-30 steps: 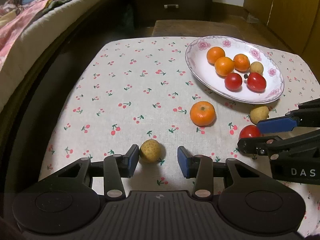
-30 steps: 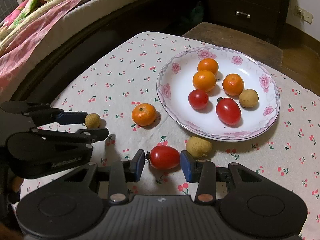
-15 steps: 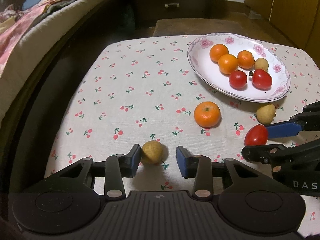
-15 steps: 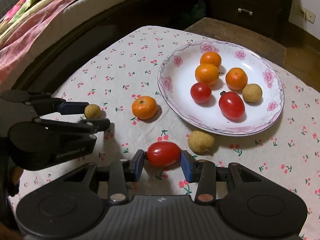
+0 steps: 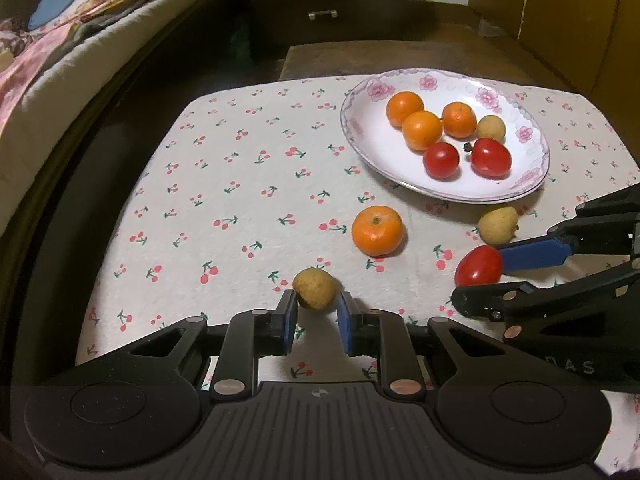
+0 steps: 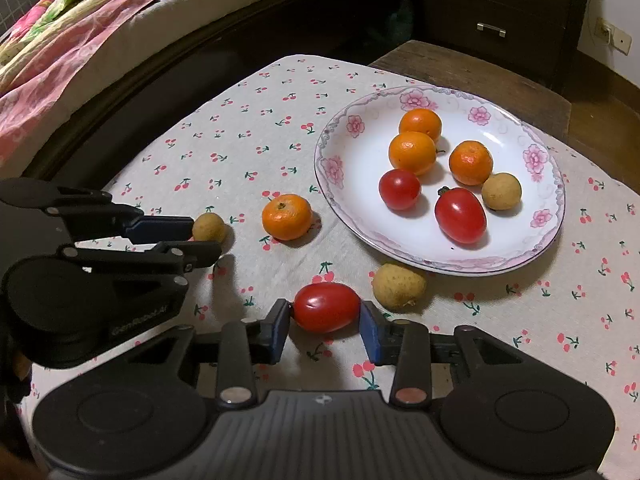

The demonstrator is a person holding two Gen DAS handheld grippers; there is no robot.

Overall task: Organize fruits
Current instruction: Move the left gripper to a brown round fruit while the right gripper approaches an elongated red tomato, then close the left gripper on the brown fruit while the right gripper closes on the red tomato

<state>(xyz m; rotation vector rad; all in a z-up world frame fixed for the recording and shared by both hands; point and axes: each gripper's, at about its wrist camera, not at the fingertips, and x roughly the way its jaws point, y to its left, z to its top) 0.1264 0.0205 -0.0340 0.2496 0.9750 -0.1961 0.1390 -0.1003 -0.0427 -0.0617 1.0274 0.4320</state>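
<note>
A white floral plate (image 5: 532, 184) (image 6: 344, 176) holds three oranges, two red tomatoes and a small tan fruit. On the cherry-print cloth lie a loose orange (image 5: 377, 230) (image 6: 286, 217) and a tan fruit (image 5: 497, 225) (image 6: 398, 285). My left gripper (image 5: 316, 312) (image 6: 208, 240) is shut on a small tan fruit (image 5: 314, 288) (image 6: 209, 227), lifted slightly. My right gripper (image 6: 325, 320) (image 5: 476, 280) is shut on a red oval tomato (image 6: 326, 307) (image 5: 478, 266), its pads touching both ends.
A bed with pink bedding (image 6: 80, 40) runs along the left of the table. A dark drawer cabinet (image 6: 500, 20) and a wooden stool (image 6: 460, 68) stand beyond the far edge. Bare cloth (image 5: 240, 184) lies left of the plate.
Both grippers have closed: the left jaws narrowed onto the small tan fruit and the right jaws onto the red tomato. Both views have pulled back and up slightly.
</note>
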